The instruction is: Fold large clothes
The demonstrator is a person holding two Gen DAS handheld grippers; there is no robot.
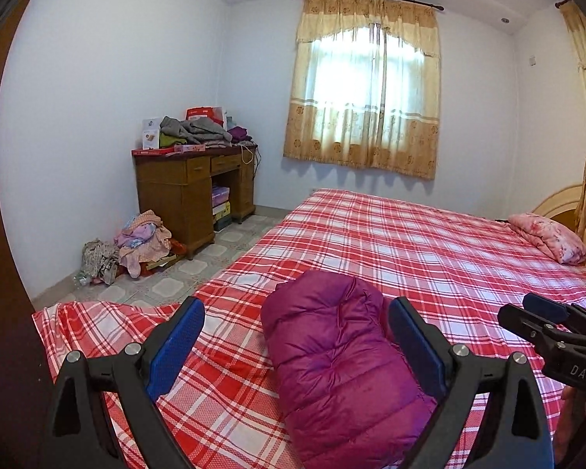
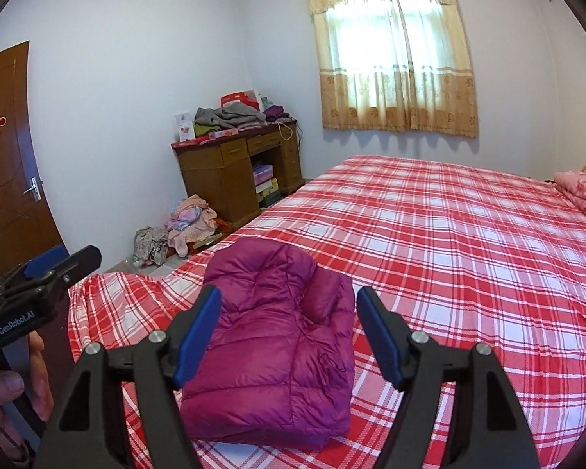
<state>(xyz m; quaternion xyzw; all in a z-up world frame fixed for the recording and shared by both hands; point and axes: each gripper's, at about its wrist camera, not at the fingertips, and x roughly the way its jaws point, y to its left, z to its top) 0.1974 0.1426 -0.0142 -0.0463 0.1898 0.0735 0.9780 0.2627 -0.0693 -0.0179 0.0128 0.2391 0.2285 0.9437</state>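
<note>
A magenta quilted down jacket [image 1: 340, 367] lies folded into a compact bundle on the red-and-white plaid bed [image 1: 429, 242]. My left gripper [image 1: 295, 314] hovers above it, jaws wide open, blue pads clear of the fabric. My right gripper [image 2: 289, 305] also hangs over the jacket [image 2: 277, 336], open, nothing between its pads. Each gripper shows in the other's view: the right gripper [image 1: 543, 312] at the right edge, the left gripper [image 2: 58, 260] at the left edge with a hand [image 2: 4, 391] below it.
A wooden desk [image 1: 191, 191] piled with clothes and boxes stands against the far wall. A heap of clothes [image 1: 136, 246] lies on the tiled floor beside it. A pink floral quilt [image 1: 551, 238] sits by the headboard. A brown door [image 2: 8, 179] is at left.
</note>
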